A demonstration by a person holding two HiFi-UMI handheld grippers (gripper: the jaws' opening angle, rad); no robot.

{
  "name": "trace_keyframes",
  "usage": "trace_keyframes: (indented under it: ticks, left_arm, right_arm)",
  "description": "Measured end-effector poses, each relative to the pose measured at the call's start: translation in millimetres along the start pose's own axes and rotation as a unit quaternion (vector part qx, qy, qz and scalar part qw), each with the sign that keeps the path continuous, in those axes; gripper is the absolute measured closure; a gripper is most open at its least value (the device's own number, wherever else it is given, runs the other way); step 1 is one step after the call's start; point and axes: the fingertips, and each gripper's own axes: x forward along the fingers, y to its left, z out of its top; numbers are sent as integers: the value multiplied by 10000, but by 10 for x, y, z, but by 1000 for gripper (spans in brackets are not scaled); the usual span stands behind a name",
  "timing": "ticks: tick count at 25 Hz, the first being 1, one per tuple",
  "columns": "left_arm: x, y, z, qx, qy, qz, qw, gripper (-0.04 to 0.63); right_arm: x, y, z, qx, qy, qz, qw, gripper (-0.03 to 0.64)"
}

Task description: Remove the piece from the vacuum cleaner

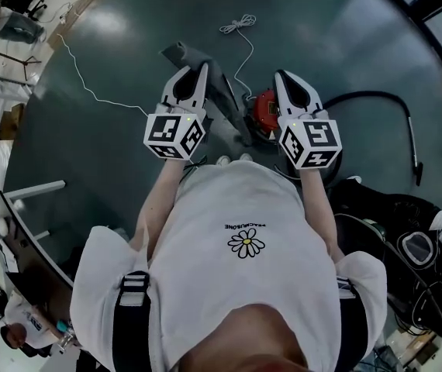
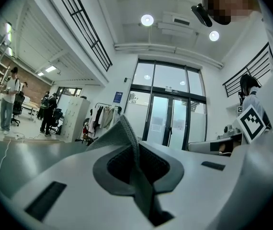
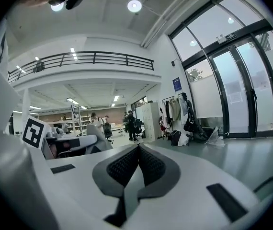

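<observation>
Straight to the left gripper (image 2: 125, 124): clenched, fingers (image 2: 152, 169) pressed pad against pad, nothing caught between, nothing touched. Same story on the right gripper (image 3: 137, 150): fingers (image 3: 122, 169) closed tip to tip, gripping nothing. Both held up level and aimed out across a big hall, with glass doors (image 2: 167, 116) ahead of the left fingers. Not pointed down at the job at all.

Now down to the floor (image 1: 120, 60), from the head view. One vacuum cleaner (image 1: 264, 108), red-bodied, sitting well below the fingers, in the gap between the two sets of tips and just beside the right ones. One black hose (image 1: 376, 95), leaving from the right of the right fingers and arching away to the right. Then a straight run, long axis roughly along the line of the fingers, free end pointing back toward the person (image 1: 244, 231). One long grey piece (image 1: 225, 95) lying aslant under the left fingers, long axis from ahead-left of those tips back toward the red body. Partly hidden behind the left gripper, so impossible to tell whether joined to the cleaner.

Counting up: two grippers, a marker cube (image 1: 174, 136) on each, one cleaner, one hose, one grey piece. And two white cords (image 1: 246, 49), one looped ahead of the fingers and trailing back toward the cleaner, the other snaking off well to the left of the left fingers.
</observation>
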Motion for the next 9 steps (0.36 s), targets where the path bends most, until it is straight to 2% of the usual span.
trace_keyframes:
  ticks: [9]
  left_arm:
    - [99,-79,-69,-19,42,-42,10000,575]
  right_arm:
    - [4,-119,-97,25,80,35,10000,604]
